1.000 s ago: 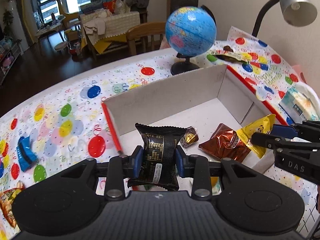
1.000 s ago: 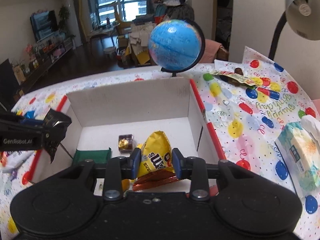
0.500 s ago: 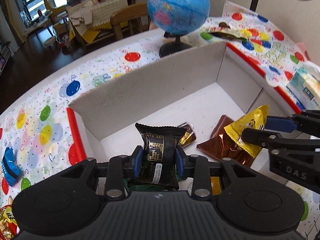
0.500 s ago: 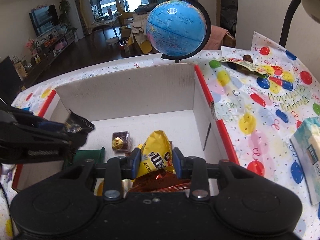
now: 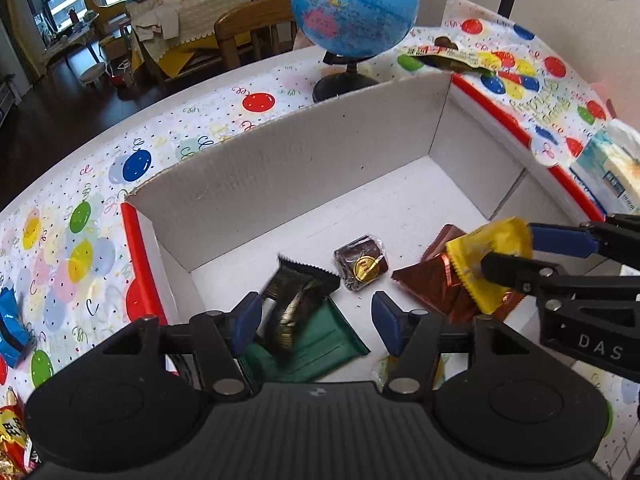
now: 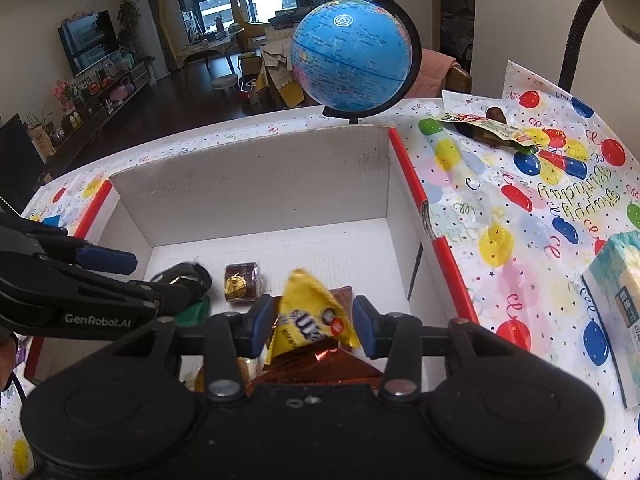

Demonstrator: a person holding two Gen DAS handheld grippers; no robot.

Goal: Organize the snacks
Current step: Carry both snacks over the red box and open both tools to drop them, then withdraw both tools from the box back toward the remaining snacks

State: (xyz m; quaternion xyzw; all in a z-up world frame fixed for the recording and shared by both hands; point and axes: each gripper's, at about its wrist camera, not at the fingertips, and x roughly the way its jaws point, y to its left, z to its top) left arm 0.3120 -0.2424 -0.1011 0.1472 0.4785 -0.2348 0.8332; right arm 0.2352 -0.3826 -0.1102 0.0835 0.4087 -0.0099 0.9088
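Note:
A white cardboard box (image 5: 304, 168) with red edges holds several snacks. My left gripper (image 5: 316, 312) is open above the box; a black snack packet (image 5: 294, 300) drops from it, blurred, onto a green packet (image 5: 320, 340). A round chocolate with a gold seal (image 5: 362, 268) lies beside it. My right gripper (image 6: 314, 320) has its jaws parted around a yellow snack packet (image 6: 312, 316), which rests over a brown foil packet (image 6: 320, 364). The box also shows in the right wrist view (image 6: 260, 196).
A blue globe (image 5: 354, 12) stands behind the box. A snack wrapper (image 6: 488, 124) lies on the balloon-print tablecloth (image 6: 520, 216) at back right. A tissue pack (image 6: 616, 300) is at right. A blue packet (image 5: 10, 328) and red packets (image 5: 12, 436) lie left of the box.
My left gripper opened and let go of the black packet, which falls into the box. My right gripper's jaws widened around the yellow packet. Both grippers moved further over the box.

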